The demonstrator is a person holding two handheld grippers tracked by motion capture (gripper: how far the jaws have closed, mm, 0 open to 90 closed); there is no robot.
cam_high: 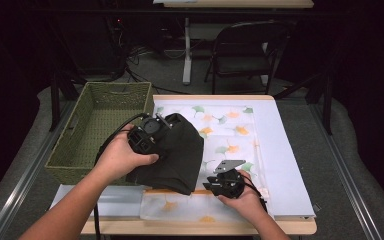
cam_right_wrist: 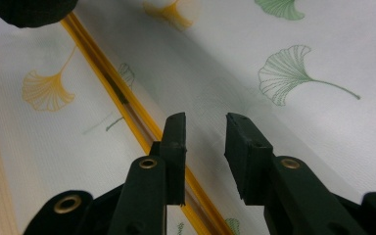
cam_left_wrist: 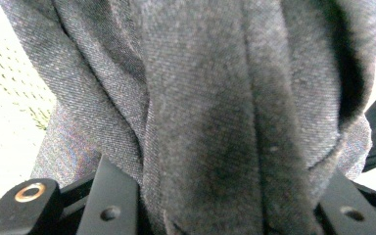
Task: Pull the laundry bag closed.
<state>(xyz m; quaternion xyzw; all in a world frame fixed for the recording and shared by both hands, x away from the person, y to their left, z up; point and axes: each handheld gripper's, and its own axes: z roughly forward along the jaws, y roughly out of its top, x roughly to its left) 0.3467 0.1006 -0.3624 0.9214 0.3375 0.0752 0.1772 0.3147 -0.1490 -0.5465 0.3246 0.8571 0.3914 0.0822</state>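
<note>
High view: the left hand-held gripper clamps a bunched dark grey twill garment at the desk's nine o'clock edge, beside a green woven rectangular basket. At five o'clock, the right hand-held gripper hovers with its jaws partly apart and nothing between them, above a white ginkgo-leaf printed cloth. The thick fold may slip from the pinch, spilling the hanging fabric short of the basket; the free jaws risk snagging the printed cloth. Count: one garment, one basket, one printed cloth, two grippers.
</note>
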